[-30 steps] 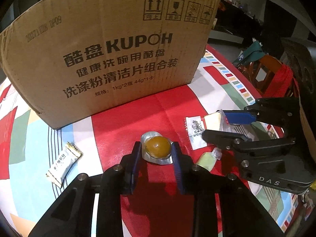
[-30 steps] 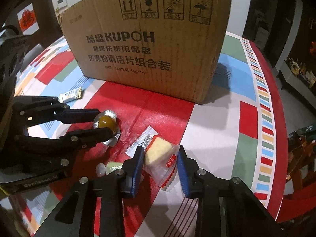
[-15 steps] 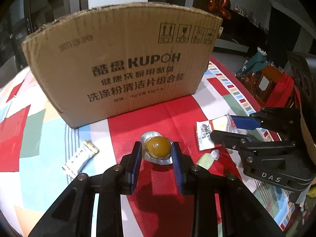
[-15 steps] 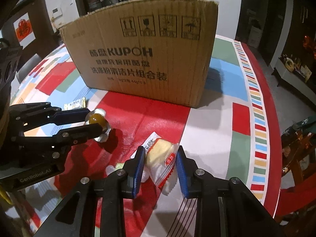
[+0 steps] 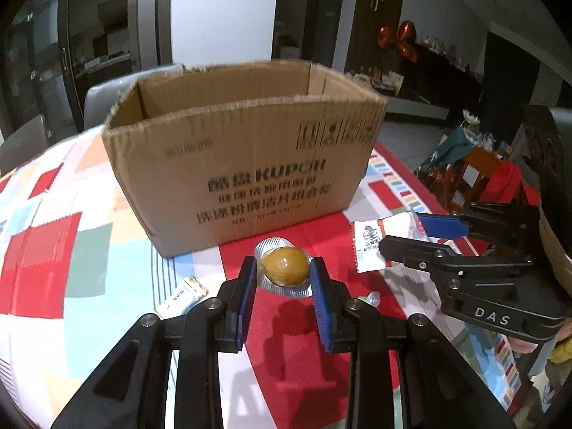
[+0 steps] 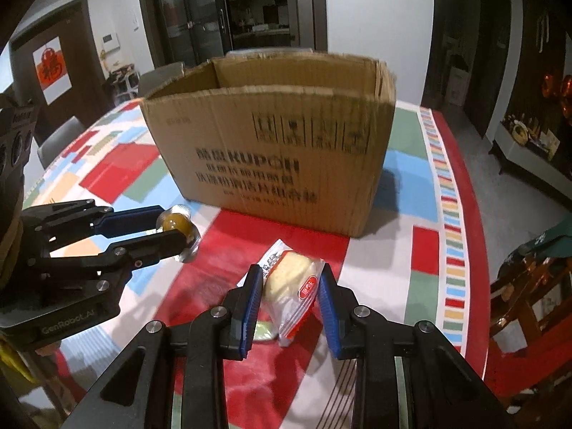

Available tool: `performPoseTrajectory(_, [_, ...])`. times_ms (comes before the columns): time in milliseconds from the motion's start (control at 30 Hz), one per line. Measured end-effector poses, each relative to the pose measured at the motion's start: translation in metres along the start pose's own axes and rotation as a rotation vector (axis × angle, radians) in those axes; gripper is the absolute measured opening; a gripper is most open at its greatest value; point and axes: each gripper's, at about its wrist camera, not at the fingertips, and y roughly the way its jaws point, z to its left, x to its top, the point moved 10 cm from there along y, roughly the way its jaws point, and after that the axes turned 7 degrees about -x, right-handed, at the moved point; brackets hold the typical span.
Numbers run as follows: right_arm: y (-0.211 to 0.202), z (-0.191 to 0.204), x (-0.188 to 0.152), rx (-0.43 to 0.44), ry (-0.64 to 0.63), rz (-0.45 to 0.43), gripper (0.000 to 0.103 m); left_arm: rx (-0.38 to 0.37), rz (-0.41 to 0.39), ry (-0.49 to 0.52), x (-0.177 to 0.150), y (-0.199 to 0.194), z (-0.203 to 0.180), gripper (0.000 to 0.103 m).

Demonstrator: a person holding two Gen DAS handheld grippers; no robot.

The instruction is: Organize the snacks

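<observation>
My left gripper (image 5: pixel 285 274) is shut on a round amber jelly cup (image 5: pixel 286 266) with a foil rim, held above the tablecloth. In the right wrist view the same left gripper (image 6: pixel 180 230) and jelly cup (image 6: pixel 174 222) hang at the left. My right gripper (image 6: pixel 289 287) is shut on a clear-wrapped pale yellow cake (image 6: pixel 291 279) with a red label. From the left wrist view the right gripper (image 5: pixel 400 230) pinches that cake packet (image 5: pixel 382 239) at the right. An open cardboard box (image 5: pixel 243 164) stands just beyond both; its top (image 6: pixel 296 71) is open and its floor is hidden.
A small white sachet (image 5: pixel 182 295) lies on the colourful patterned tablecloth (image 5: pixel 53 236) left of my left gripper. A pale green packet (image 6: pixel 262 332) lies under my right gripper. Wooden chairs (image 6: pixel 529 286) stand past the table's right edge.
Both grippers have risen with their snacks, lifting them off the cloth. The box's open top has come into view, where before only its front wall showed.
</observation>
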Motion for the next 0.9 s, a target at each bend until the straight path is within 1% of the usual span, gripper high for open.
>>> performPoseTrajectory(267, [-0.024,0.007,0.023,0.019,0.017,-0.072,0.032,0.019,-0.098,0.026,0.028,-0.035,0.0,0.03])
performPoseTrajectory(300, [-0.029,0.008,0.027,0.019,0.017,-0.088,0.023,0.019,-0.111,0.027,0.032,-0.04,0.0,0.03])
performPoseTrajectory(333, [-0.031,0.009,0.03,0.022,0.017,-0.094,0.018,0.02,-0.119,0.028,0.034,-0.042,0.0,0.03])
performPoseTrajectory(400, [-0.038,0.01,0.037,0.029,0.025,-0.114,0.018,0.018,-0.144,0.031,0.042,-0.051,-0.001,0.03])
performPoseTrajectory(467, [-0.041,0.011,0.044,0.018,0.024,-0.132,0.013,0.022,-0.155,0.032,0.047,-0.055,0.001,0.03])
performPoseTrajectory(533, [-0.042,0.011,0.047,0.037,0.039,-0.129,0.012,0.025,-0.165,0.027,0.05,-0.058,0.003,0.03])
performPoseTrajectory(600, [-0.043,0.011,0.048,0.031,0.04,-0.135,0.012,0.023,-0.167,0.028,0.051,-0.06,0.003,0.03])
performPoseTrajectory(667, [-0.041,0.012,0.046,0.036,0.042,-0.116,0.012,0.024,-0.167,0.032,0.05,-0.06,0.002,0.03])
performPoseTrajectory(767, [-0.034,0.008,0.039,0.031,0.059,-0.088,0.013,0.021,-0.159,0.03,0.045,-0.057,0.001,0.03])
performPoseTrajectory(800, [-0.03,0.007,0.035,0.032,0.066,-0.072,0.017,0.02,-0.155,0.029,0.043,-0.055,0.001,0.03])
performPoseTrajectory(833, [-0.026,0.005,0.033,0.034,0.073,-0.061,0.027,0.017,-0.148,0.028,0.041,-0.052,0.001,0.03])
performPoseTrajectory(900, [-0.02,0.002,0.026,0.029,0.085,-0.046,0.034,0.017,-0.139,0.027,0.037,-0.049,0.0,0.03])
